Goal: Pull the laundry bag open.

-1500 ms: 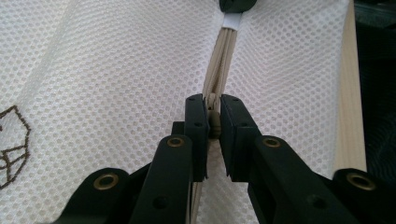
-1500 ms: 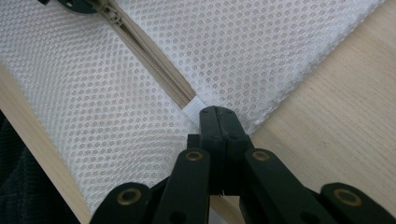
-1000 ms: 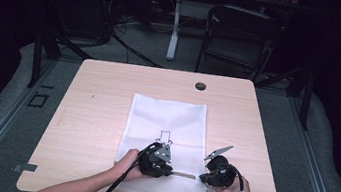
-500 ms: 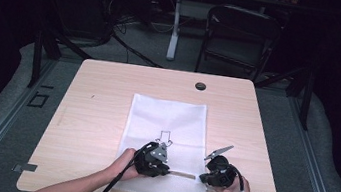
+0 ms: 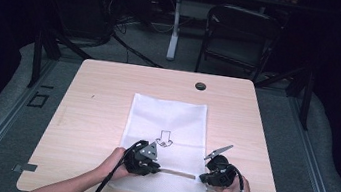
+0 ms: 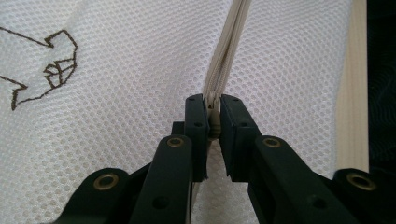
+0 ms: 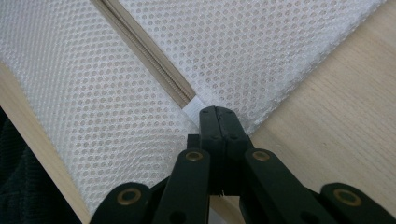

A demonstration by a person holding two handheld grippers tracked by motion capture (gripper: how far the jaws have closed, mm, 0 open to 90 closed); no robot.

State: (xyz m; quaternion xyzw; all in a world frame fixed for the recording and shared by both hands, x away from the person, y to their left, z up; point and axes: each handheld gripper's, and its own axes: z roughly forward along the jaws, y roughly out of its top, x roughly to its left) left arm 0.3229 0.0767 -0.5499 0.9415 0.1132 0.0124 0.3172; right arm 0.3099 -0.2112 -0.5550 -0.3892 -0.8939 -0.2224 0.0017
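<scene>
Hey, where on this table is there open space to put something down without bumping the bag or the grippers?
Bare wood runs left of the mesh bag to the table edge, right of it too, and along the far edge around the dark grommet. The near edge is crowded: left gripper and right gripper pinch the zipper ends.

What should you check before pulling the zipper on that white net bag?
1. Left hand-held gripper clamped on the zipper pull: ok.
2. Right hand-held gripper pinching the mesh bag's edge at the zipper's end: ok.
3. Zipper lying straight between both grippers: ok.
4. Bag flat on the table: ok.
5. Mesh caught in the zipper teeth: cannot tell.
</scene>
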